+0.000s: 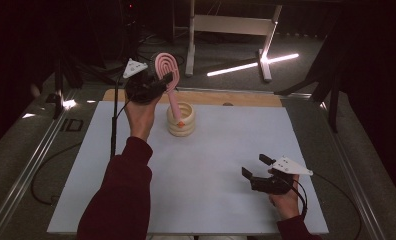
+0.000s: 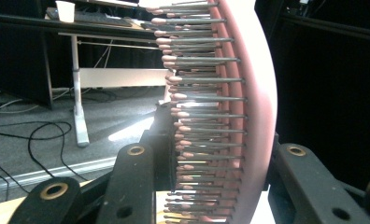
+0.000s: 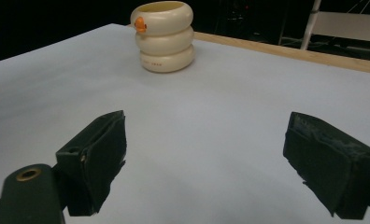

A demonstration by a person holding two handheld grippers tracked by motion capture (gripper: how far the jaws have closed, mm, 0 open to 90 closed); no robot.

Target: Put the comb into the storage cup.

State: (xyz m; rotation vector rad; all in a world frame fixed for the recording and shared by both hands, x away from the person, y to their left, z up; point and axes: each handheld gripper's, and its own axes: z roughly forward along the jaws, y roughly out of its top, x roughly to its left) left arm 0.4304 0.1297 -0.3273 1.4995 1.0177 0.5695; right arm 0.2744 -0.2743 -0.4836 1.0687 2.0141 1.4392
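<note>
A pink hairbrush (image 1: 167, 70) is held upright, bristled head up, with my left gripper (image 1: 162, 83) shut on the head. Its handle slants down to the mouth of a cream holder (image 1: 182, 121) made of stacked rings; I cannot tell whether the tip is inside. In the left gripper view the brush head (image 2: 255, 93) stands between the black jaws of the left gripper (image 2: 216, 156), bristles pointing left. My right gripper (image 1: 255, 166) rests low over the white table top (image 1: 211, 165) at the front right, open, nothing between its jaws. The right gripper (image 3: 206, 158) faces the holder (image 3: 164, 39), which bears an orange mark.
A strip of bare wood (image 1: 236, 98) runs along the table's far edge. Beyond it stands a white desk frame (image 1: 226, 25) on a dark floor with a bright bar of light (image 1: 253, 64). Cables (image 1: 114, 125) trail down the table's left side.
</note>
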